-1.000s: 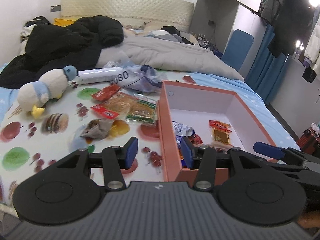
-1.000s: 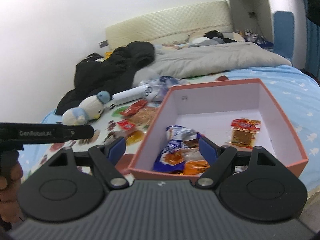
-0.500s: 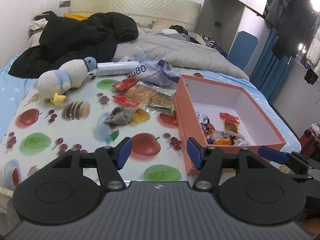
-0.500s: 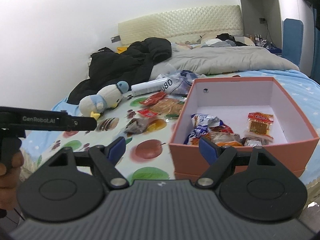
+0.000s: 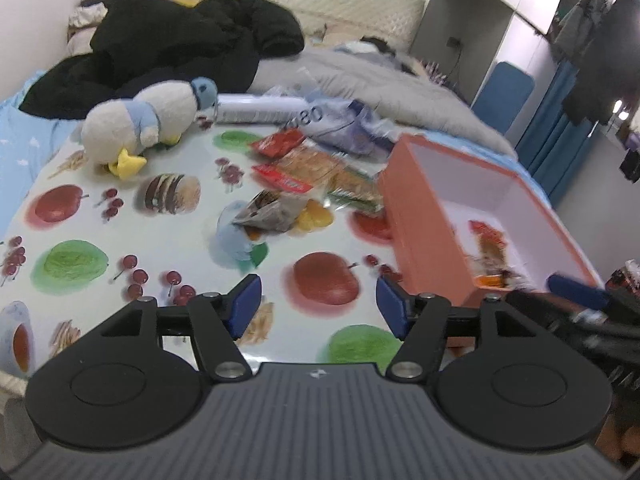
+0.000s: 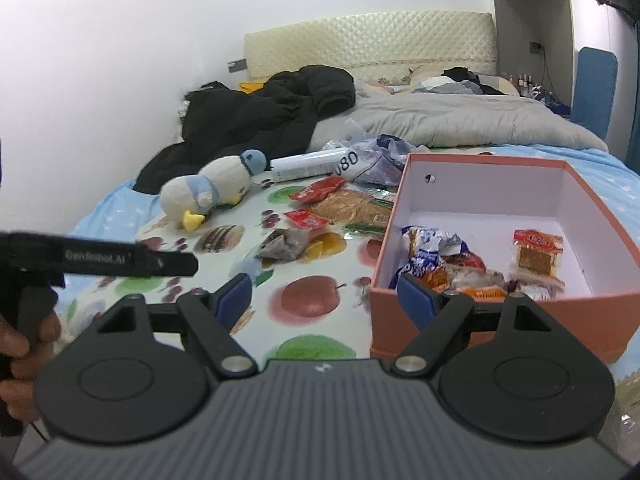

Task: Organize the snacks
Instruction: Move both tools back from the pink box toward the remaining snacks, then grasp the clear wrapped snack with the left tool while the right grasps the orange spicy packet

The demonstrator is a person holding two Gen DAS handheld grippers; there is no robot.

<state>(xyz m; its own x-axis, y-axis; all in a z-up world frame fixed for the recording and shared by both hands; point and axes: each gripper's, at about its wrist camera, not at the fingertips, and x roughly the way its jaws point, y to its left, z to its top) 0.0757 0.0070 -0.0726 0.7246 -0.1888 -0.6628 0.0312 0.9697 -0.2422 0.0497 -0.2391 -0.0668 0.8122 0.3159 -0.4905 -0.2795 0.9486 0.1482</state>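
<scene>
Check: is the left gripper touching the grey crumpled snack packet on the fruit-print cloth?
Apart. In the left wrist view the left gripper has open, empty jaws, and a wide stretch of bare fruit-print cloth separates them from the grey snack packet farther up the bed.

From my seat at the controls, the box point(image 6: 472, 304) sits on the bed at the right edge of the printed mat point(image 6: 312, 344), with several snack packets point(image 6: 444, 264) lying inside it toward its near wall. Left of the box, more loose snack packets point(image 6: 344, 208) lie in a cluster on the mat, and a crumpled wrapper point(image 6: 280, 246) lies just in front of them. A plush penguin point(image 6: 208, 194) lies farther left, a tube point(image 6: 308, 166) just behind the cluster, and a heap of clothing point(image 6: 264, 112) behind both toward the headboard point(image 6: 368, 48).
</scene>
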